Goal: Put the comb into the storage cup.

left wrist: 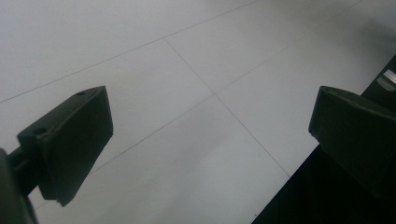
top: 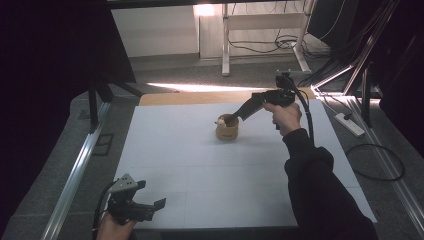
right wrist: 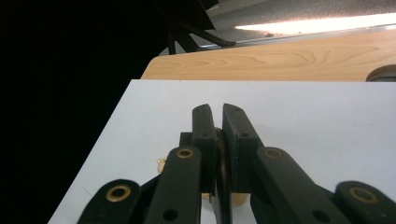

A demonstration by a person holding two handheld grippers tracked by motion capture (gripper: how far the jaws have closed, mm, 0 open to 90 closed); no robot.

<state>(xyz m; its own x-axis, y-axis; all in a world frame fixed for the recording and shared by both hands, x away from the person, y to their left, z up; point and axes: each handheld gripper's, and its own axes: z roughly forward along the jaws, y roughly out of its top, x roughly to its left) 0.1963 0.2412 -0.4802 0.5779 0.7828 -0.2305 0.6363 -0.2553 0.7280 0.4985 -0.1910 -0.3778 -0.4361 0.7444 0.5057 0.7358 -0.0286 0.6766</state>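
On the white table (top: 190, 165), a round tan wooden cup (top: 226, 131).

Bare white table (top: 200, 180) all around the lone wooden cup (top: 226, 129).

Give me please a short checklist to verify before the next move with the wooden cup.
1. Right gripper closed on the wooden cup rim: ok, the jaws pinch the rim in the right gripper view.
2. Cup standing upright on the white table: ok.
3. What the small pale thing at the cup's rim is: cannot tell.
4. Left gripper open and away from the cup: ok.
5. Grip firm enough to lift: cannot tell.
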